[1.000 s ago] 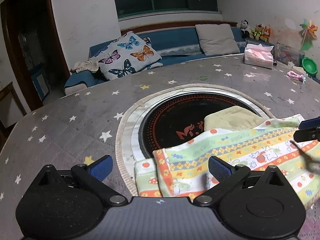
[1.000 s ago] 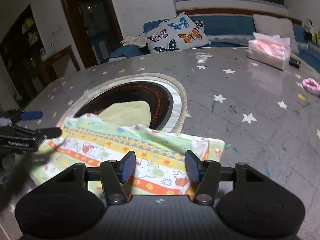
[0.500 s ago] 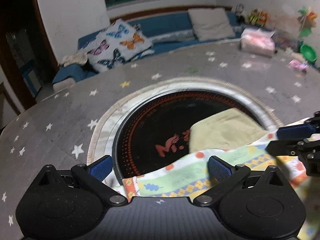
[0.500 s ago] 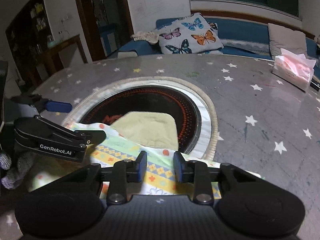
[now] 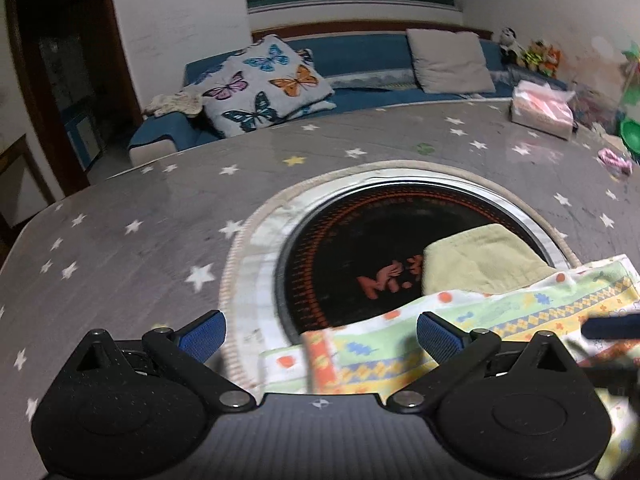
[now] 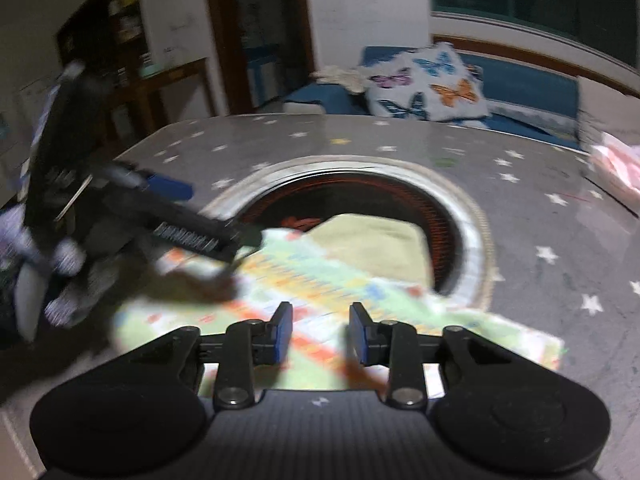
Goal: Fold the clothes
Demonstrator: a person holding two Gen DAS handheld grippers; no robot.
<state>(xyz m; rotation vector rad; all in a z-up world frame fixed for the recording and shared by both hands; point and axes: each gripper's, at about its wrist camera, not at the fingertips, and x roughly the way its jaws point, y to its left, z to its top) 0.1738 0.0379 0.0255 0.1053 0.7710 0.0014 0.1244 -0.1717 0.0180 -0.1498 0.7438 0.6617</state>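
Observation:
A patterned cloth (image 5: 500,320) with orange, yellow and green bands lies flat on the star-print table, its far edge overlapping a folded yellow-green cloth (image 5: 480,264) on the black round hob. My left gripper (image 5: 320,332) stands wide open over the patterned cloth's left end, with nothing between its fingers. In the right wrist view the patterned cloth (image 6: 320,280) spreads under my right gripper (image 6: 320,332), whose jaws stand a narrow gap apart above it, clamping nothing that I can see. The left gripper (image 6: 216,216) shows there blurred, held by a gloved hand (image 6: 60,280), at the cloth's left corner.
The black hob (image 5: 360,248) sits sunk in the middle of the grey table (image 5: 140,240) inside a pale ring. A pink tissue box (image 5: 542,112) and a small pink thing (image 5: 616,160) sit at the far right. A blue sofa with cushions stands behind the table.
The right gripper's jaws narrowed after the first frame and have kept that gap. Both grippers are moving; the left one has lifted at the cloth's left corner. The cloth lies more spread.

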